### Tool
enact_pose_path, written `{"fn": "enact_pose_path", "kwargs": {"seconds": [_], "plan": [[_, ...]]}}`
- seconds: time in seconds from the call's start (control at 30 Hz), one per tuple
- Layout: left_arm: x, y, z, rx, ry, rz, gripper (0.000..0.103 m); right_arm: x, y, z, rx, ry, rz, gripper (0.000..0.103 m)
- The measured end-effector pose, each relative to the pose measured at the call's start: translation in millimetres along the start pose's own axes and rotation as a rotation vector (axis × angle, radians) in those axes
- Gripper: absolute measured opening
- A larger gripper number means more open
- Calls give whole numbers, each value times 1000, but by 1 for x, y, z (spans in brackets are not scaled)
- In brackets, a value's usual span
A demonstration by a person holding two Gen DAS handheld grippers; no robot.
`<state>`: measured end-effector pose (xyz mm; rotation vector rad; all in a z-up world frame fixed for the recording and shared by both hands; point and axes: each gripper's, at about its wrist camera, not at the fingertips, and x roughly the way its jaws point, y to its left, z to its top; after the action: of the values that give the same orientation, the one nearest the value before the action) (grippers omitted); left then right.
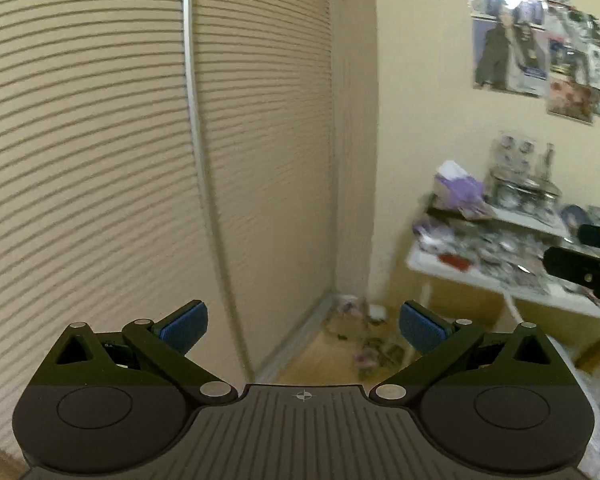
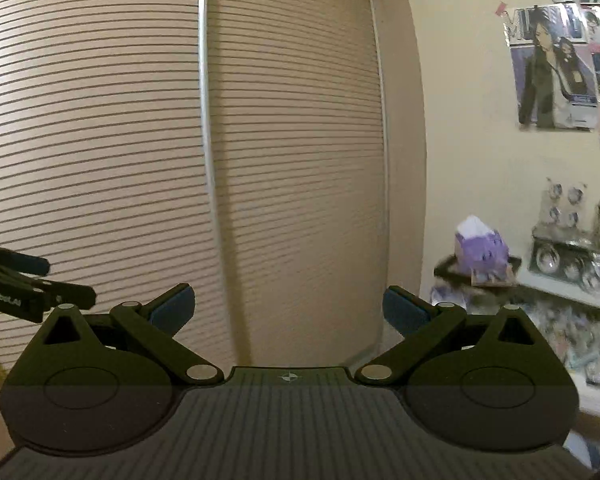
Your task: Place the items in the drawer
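Louvred closet doors (image 1: 100, 160) fill most of both wrist views, and neither shows a drawer, so I cannot tell where the drawer is. The left hand-held gripper (image 1: 303, 326) has its blue pads (image 1: 184, 326) spread wide with nothing between them; the right hand-held gripper (image 2: 287, 310) is likewise spread and empty. Items for the task most likely sit on the cluttered white bench (image 1: 500, 280), to the right of the closet doors against the yellow wall: a purple tissue box (image 2: 480, 246), a small red thing (image 1: 454, 260), and loose cards or papers too blurred to name.

Judging by this, the step in hand is the approach. Both hand-held grippers should turn away from the closet doors toward the bench, slow down so the view sharpens, and settle on 1 item before closing.

Posters (image 2: 556, 68) hang on the wall right of the closet doors; their print is too blurred to read. Lettering on the left hand-held gripper's side, seen in the right wrist view, is not legible.
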<state>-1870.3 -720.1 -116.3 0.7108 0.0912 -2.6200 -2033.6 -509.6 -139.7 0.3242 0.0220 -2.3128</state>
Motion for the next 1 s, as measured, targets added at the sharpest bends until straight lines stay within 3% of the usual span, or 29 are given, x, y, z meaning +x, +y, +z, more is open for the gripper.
{"fn": "enact_pose_path", "kwargs": {"seconds": [0.3,0.37,0.6,0.73,1.0], "plan": [[95,32,40,93,6,45,103,97,-29,10,31,55,-16,103],[124,43,48,116,18,24,103,121,-31,11,41,64,-33,103],[231,56,76,223,22,-114,103,226,-30,26,50,92,-152,103],[285,70,94,336,13,-205,103,289,-27,37,63,115,-228,103],[386,83,121,546,34,-337,103,363,-34,41,79,174,-351,103]]}}
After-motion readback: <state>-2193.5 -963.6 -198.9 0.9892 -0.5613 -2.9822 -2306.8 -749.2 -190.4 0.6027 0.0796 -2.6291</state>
